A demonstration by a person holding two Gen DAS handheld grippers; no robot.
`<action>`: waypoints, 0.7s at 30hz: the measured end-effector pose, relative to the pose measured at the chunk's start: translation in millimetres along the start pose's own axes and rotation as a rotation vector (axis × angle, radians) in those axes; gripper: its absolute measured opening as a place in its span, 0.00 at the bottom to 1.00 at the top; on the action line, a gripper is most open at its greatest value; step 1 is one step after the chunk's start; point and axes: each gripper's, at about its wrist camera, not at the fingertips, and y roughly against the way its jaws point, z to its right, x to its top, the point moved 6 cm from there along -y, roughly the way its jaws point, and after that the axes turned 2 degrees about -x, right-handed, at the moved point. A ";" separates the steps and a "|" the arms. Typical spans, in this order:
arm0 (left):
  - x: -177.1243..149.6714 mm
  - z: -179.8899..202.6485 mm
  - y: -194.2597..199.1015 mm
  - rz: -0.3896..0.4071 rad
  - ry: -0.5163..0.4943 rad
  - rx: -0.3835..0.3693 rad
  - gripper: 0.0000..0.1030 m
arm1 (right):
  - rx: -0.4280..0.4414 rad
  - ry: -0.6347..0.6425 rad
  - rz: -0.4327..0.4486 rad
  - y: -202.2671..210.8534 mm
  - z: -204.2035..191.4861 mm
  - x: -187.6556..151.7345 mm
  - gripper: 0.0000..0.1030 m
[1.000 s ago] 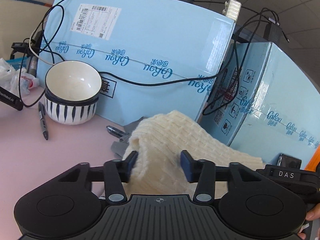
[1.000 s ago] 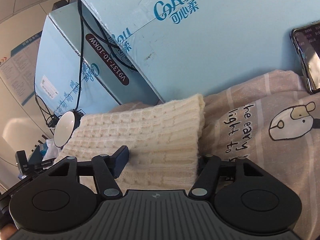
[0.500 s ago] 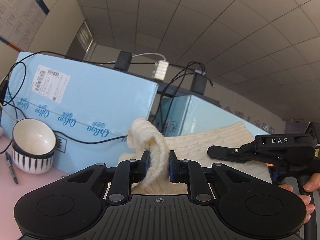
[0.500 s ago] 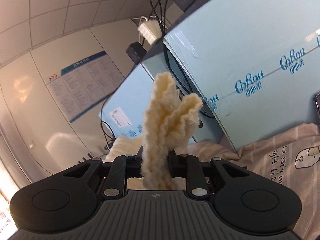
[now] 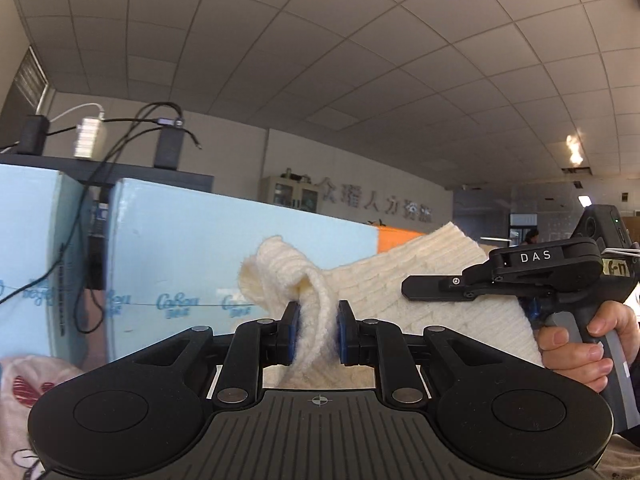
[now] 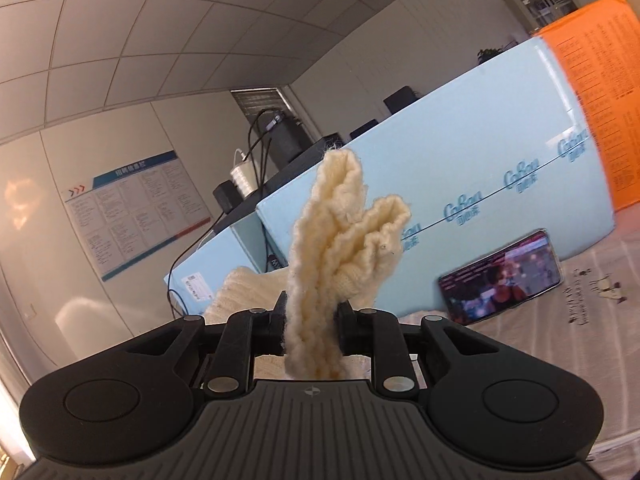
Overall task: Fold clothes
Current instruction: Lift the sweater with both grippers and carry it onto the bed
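I have the left claw (image 5: pixel 314 334) clamped on one bunched edge of the cream knit sweater (image 5: pixel 420 304) and the right claw (image 6: pixel 312 330) clamped on another, so it hangs clear of the table between them, ready to fold. Its long axis runs roughly level, claw to claw.

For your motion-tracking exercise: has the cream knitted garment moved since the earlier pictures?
Yes. The cream knitted garment has been lifted: it lay low against the blue box, and now its pinched edges stand above the box top.
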 end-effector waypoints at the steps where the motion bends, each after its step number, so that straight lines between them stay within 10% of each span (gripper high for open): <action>1: 0.6 10.8 -9.3 -0.007 -0.007 -0.017 0.17 | -0.018 -0.001 0.017 8.5 7.3 4.8 0.19; 9: -18.5 83.2 -63.8 -0.078 -0.055 -0.173 0.17 | -0.174 0.009 0.116 83.5 85.0 17.9 0.19; 21: -67.0 106.5 -44.1 -0.295 -0.030 -0.322 0.17 | -0.270 -0.054 -0.072 139.6 141.4 -43.0 0.29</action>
